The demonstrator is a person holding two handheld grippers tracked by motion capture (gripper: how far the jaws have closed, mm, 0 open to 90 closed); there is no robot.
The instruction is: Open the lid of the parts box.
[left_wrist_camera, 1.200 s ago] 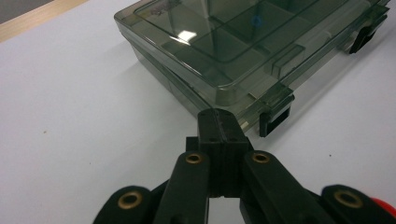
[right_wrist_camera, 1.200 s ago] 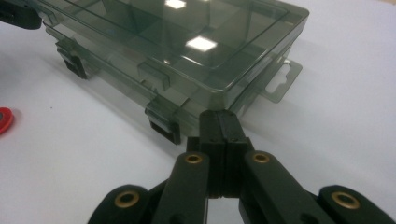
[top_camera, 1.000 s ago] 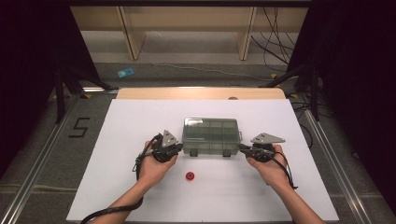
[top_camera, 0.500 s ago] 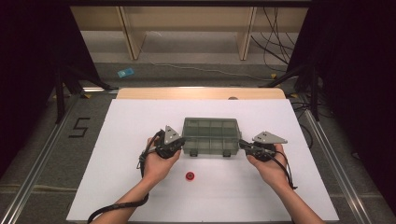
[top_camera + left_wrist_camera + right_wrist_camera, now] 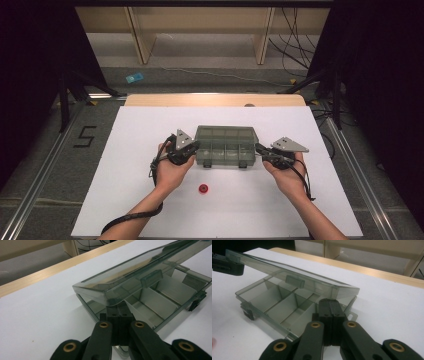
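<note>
Two closed hand-held grippers [image 5: 192, 146] [image 5: 258, 148], one compartment box [image 5: 226, 146], one red piece [image 5: 203, 189].

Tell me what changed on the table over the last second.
The lid of the grey compartment box has come up: it lay nearly shut, now it stands ajar, propped at both ends by the left gripper and right gripper, jaws shut. The red cap stayed put.
</note>
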